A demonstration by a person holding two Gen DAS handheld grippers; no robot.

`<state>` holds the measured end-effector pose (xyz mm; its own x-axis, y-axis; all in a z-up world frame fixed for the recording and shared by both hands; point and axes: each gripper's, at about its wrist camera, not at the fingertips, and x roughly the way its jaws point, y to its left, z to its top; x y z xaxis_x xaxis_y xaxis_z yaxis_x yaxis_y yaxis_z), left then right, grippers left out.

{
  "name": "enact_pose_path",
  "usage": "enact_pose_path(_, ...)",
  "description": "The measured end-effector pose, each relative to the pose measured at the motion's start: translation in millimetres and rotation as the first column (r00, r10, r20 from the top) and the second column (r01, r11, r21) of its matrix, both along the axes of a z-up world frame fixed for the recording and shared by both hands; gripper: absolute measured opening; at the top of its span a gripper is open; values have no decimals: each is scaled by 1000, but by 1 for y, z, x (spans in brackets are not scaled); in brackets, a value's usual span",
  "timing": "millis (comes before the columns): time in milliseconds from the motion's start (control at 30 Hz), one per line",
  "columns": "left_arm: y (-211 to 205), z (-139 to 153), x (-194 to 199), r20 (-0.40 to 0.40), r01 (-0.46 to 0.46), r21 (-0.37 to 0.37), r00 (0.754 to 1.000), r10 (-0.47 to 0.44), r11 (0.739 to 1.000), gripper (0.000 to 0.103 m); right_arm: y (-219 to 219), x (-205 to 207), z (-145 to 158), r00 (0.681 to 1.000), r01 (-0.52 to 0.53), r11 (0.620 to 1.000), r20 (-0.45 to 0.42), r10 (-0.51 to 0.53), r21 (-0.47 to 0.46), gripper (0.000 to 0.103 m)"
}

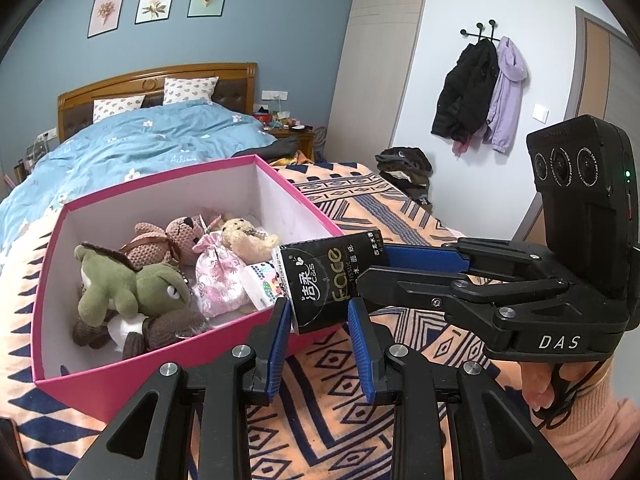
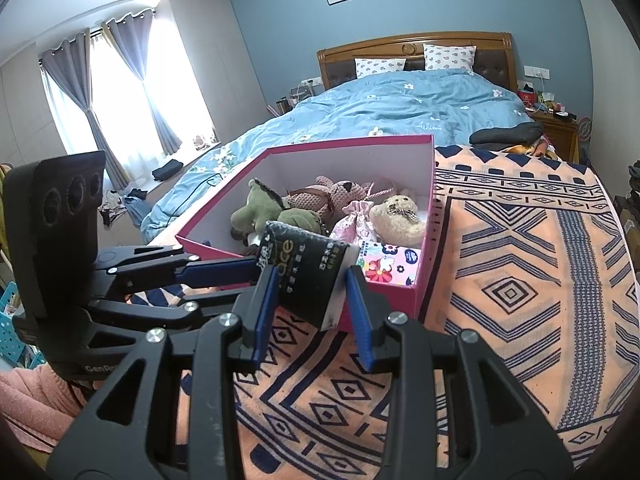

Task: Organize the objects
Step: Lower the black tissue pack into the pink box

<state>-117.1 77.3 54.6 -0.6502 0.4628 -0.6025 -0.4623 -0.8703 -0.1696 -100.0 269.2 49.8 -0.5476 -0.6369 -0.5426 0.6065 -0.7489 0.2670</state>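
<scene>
A black tissue pack (image 1: 328,280) hangs over the near right corner of a pink box (image 1: 100,384) on the patterned blanket. Both grippers hold it. My left gripper (image 1: 318,320) is shut on its lower end. My right gripper (image 2: 312,284) is shut on the same pack (image 2: 304,272), coming in from the right in the left wrist view (image 1: 384,276). The box (image 2: 400,300) holds a green plush (image 1: 128,292), pink knit bears (image 1: 172,240), a cream bear (image 1: 244,238), a pink pouch (image 1: 220,280) and a small printed tissue pack (image 2: 392,260).
The box sits on an orange and navy patterned blanket (image 2: 520,280) at the foot of a bed with a blue duvet (image 2: 400,108). A nightstand (image 1: 292,132) stands by the bed. Coats (image 1: 480,92) hang on the wall. Clothes (image 1: 404,168) are piled beyond the blanket.
</scene>
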Motion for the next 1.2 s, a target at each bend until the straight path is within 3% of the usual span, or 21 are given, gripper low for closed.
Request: enact_pose_path(1200,-4,3,-33,15,-16,7,1000,16,1000,29,-3,-29,4,1000,7,1000,28,-6,-16,38)
